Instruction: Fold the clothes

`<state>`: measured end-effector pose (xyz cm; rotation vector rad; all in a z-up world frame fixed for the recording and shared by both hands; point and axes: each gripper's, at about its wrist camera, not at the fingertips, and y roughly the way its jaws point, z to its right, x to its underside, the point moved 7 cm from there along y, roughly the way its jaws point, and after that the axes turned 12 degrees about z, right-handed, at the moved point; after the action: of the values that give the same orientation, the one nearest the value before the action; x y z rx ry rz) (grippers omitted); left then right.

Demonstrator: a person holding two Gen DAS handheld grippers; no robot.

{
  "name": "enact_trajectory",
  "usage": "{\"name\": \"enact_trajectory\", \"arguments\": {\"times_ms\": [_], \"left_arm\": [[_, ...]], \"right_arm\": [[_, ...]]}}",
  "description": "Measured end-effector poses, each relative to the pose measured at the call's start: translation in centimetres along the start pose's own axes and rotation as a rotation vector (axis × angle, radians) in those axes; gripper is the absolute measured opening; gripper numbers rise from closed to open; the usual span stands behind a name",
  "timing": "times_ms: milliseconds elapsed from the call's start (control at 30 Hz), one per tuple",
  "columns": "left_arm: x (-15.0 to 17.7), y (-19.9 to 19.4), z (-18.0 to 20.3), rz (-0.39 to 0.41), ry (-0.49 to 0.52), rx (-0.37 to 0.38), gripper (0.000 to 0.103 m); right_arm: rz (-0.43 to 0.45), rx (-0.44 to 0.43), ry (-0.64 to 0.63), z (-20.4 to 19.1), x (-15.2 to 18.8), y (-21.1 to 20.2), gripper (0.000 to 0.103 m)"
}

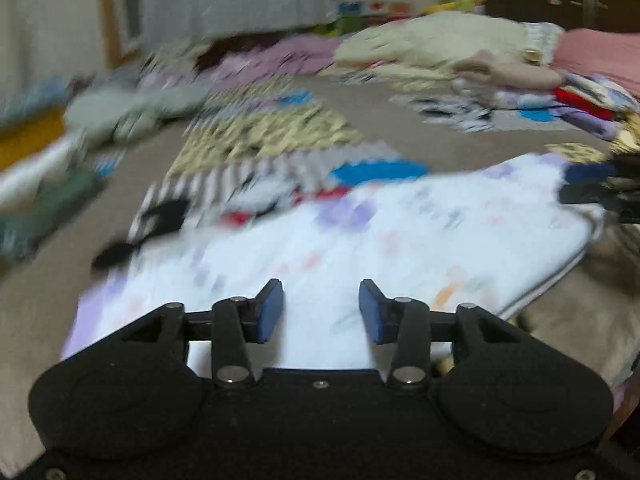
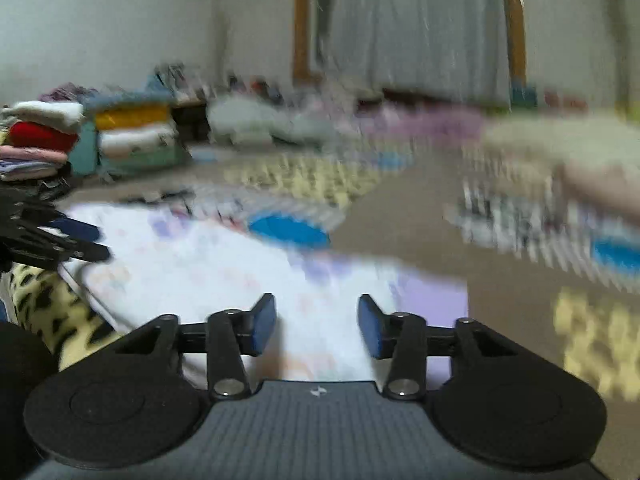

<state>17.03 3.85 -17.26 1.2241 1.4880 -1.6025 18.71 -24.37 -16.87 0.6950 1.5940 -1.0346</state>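
Left gripper (image 1: 321, 311): hovering over the white printed garment (image 1: 360, 240), fingers spread, gripping nothing.
Right gripper (image 2: 317, 326): fingers likewise parted, empty (views blurred).

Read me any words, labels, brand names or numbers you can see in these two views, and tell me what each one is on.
None can be read.
Right gripper body: a small pale emblem, no letters.
Coloured boxes by the far wall: print too blurred to read.
White patterned garment: pastel shapes only, blurred.
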Motion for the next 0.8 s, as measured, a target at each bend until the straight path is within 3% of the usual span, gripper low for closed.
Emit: {"name": "enact_trajectory", "arguments": {"times_ms": [33, 100, 233, 367, 433, 500, 633, 700, 800], "left_arm": [[0.6, 0.4, -0.5, 0.002, -0.048, 0.004, 0.05], [1.3, 1.0, -1.2, 0.002, -0.116, 0.006, 0.051], [0.5, 0.8, -0.5, -0.016, -0.059, -0.012, 0.051], [-1.1, -2.2, -2.3, 0.055, -0.08, -0.093, 0.049], [0.4, -1.7, -3.9, 0.006, -0.112, -0.131, 0.05], [2.2, -0.9, -4.6, -0.014, -0.136, -0.118, 0.051], [0.7, -1.2, -4.8, -0.037, -0.148, -0.11, 0.052], [-0.3, -2.9, -5.3, 0.018, -0.202, -0.126, 0.054], [-0.1, -6.6, -7.5, 0.093, -0.393, -0.159, 0.06]], "right_arm": [[-0.065, -0.01, 0.043, 0.6, 1.3, 0.8, 0.05], [-0.049, -0.007, 0.034, 0.4, 1.5, 0.9, 0.05], [-0.025, 0.015, 0.01, 0.0, 1.4, 0.4, 0.049], [0.047, 0.03, -0.061, -1.2, 0.1, -0.9, 0.054], [-0.001, 0.027, -0.028, -0.5, 0.9, -0.3, 0.057], [-0.019, 0.005, 0.019, 0.0, 1.6, 0.1, 0.057], [-0.022, -0.001, 0.038, 0.3, 1.3, 0.0, 0.057], [-0.004, 0.003, 0.043, 0.2, 0.7, -0.5, 0.057], [0.046, 0.014, 0.084, 0.8, -0.3, -2.0, 0.059]]}}
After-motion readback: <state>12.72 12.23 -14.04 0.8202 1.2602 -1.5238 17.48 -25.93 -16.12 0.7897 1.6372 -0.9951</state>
